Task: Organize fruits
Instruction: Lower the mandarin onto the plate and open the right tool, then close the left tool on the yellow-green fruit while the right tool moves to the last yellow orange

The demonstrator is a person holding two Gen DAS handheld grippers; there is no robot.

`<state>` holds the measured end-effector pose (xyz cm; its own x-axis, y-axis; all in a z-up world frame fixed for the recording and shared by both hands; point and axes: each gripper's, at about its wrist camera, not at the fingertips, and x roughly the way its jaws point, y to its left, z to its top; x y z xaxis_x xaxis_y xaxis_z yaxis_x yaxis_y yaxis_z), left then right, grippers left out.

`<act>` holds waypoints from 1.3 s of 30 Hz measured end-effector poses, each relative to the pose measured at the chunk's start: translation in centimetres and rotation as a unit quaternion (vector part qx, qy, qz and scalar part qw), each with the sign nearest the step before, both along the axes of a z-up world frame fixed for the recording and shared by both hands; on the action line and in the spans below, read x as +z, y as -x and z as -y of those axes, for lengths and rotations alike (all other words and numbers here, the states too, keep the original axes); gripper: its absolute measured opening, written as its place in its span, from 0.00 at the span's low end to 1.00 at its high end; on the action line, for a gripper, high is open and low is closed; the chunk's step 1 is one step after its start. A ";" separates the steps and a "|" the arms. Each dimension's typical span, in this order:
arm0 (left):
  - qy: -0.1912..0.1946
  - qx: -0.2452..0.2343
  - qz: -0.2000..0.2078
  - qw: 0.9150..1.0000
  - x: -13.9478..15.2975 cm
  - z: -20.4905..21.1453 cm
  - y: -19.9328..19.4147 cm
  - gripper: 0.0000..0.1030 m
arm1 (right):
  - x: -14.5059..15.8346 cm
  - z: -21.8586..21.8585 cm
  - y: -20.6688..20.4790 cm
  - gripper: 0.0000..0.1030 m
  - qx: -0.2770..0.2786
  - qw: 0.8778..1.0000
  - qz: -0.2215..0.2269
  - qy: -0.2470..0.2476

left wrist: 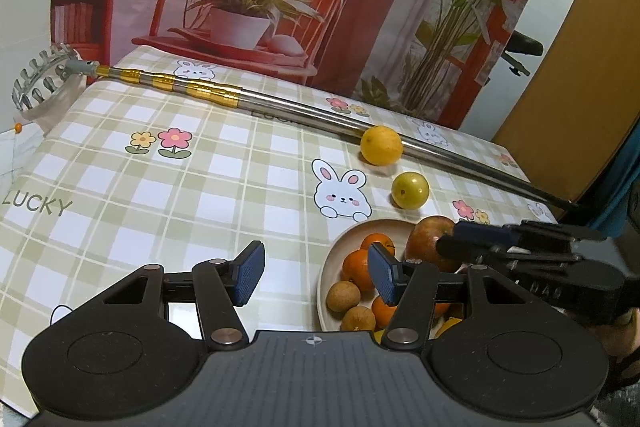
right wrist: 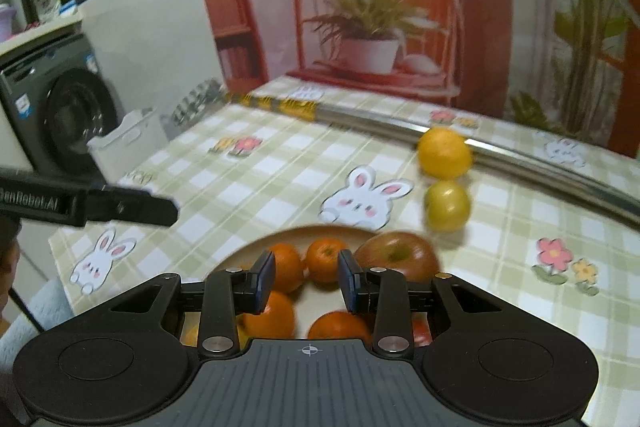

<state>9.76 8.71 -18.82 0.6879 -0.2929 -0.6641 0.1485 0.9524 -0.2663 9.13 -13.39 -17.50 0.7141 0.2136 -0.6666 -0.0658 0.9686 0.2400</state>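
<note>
In the left gripper [left wrist: 316, 277], pads apart and nothing between. Hangs low over the tablecloth [left wrist: 160, 187], just left of the plate [left wrist: 332, 255], likely waiting for a turn. In the right gripper [right wrist: 307, 281], pads only a little apart, nothing pinched, no fruit held. Points down over the plate, right above the small oranges [right wrist: 324, 259], so probably the busy one for now. Inside the plate: small oranges, a few little brown round fruits [left wrist: 343, 295] and a big red apple [right wrist: 396, 253] at the far side, all bunched close, so not likely to roll. Out on the cloth, just past the plate: a greenish yellow fruit [right wrist: 447, 205], and behind it a bigger yellow fruit [right wrist: 444, 151] resting against a long shiny pole [left wrist: 304, 111], likely stopped there from rolling. Probably next: open wide and reach for the greenish one first, as the nearest. Round and smooth, so easy to knock away; best to squeeze from both sides, gently.
</note>
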 end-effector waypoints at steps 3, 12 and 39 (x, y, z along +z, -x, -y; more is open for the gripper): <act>-0.001 -0.005 0.002 1.000 0.2 0.2 -0.4 0.58 | 0.5 1.3 -0.1 0.31 -0.013 1.000 0.009 0.003; -0.011 -0.037 0.009 0.999 1.5 2.4 -2.7 0.58 | 1.5 5.5 -0.4 0.31 -0.057 0.998 0.034 0.017; -0.044 -0.134 -0.073 0.987 -3.9 14.8 -17.0 0.58 | -1.7 17.5 0.7 0.31 -0.161 0.986 0.045 -0.007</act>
